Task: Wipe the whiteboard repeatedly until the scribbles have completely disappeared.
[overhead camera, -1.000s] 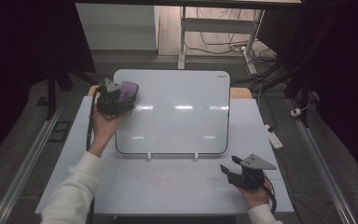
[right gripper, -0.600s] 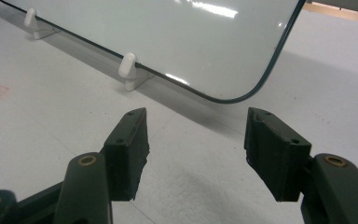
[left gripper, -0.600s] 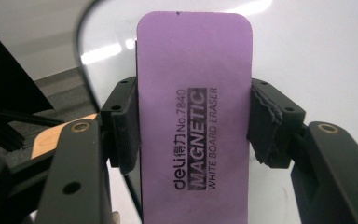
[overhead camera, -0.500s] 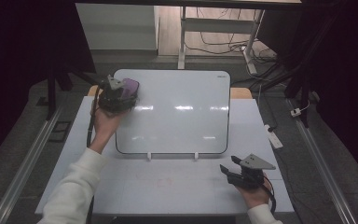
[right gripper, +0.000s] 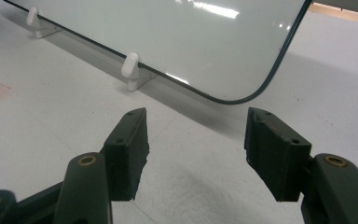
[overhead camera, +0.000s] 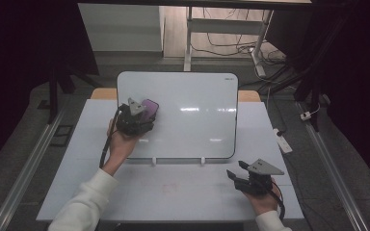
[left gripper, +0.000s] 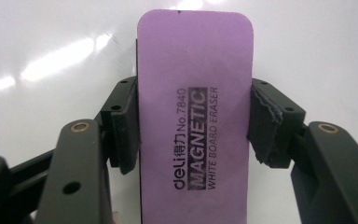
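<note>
Left gripper (overhead camera: 142, 118) sits left of centre in the high view, over the left part of the whiteboard (overhead camera: 192, 96); its jaws are clamped on the long sides of a purple eraser (left gripper: 195, 116); in the left gripper view the eraser runs upright through the middle of the frame, from the bottom edge almost to the top, with the white board surface behind it. Eraser condition: flat rectangular face with rounded corners, plain purple, a thin dark edge visible along its left side; black print reads lengthwise "deli No.7840 MAGNETIC WHITE BOARD ERASER"; whether it touches the board cannot be told. In the high view the eraser (overhead camera: 149, 109) shows as a small purple patch at the tip of the gripper. Right gripper (overhead camera: 238, 177) lies at the lower right of the high view, above the white table (overhead camera: 183, 192), just in front of the board's lower edge; its jaws stand apart with nothing between them; board feet (right gripper: 131, 70) visible beyond them.
</note>
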The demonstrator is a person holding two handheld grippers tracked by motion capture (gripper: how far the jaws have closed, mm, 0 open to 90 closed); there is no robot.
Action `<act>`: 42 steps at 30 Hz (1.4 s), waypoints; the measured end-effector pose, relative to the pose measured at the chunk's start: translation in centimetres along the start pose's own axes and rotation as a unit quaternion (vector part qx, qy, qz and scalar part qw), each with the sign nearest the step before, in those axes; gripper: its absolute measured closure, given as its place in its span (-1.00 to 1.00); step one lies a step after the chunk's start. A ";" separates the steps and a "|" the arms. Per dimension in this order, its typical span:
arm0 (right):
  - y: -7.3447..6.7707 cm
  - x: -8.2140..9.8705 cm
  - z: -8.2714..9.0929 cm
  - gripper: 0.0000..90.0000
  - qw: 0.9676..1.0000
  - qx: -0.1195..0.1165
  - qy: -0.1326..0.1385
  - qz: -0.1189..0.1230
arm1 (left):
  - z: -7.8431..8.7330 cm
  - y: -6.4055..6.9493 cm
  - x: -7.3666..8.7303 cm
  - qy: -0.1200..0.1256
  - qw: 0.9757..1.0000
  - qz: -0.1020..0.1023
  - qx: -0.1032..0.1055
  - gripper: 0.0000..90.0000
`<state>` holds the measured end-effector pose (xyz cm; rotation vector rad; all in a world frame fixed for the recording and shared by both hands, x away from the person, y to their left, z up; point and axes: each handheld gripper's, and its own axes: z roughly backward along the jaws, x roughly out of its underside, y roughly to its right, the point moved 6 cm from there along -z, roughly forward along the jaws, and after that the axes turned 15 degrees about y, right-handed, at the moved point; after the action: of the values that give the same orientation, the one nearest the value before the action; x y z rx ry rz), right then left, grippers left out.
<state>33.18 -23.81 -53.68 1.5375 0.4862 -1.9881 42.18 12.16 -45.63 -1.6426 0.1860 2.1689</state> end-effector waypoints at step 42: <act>0.3 0.2 0.0 -0.14 1.000 0.004 -0.002 -0.002 | 0.2 -7.1 -3.1 0.019 0.996 0.029 -0.078 -0.08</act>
<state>33.33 -24.06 -53.87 1.5389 0.4798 -1.9970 45.51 17.86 -41.64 -1.7854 0.0772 2.2474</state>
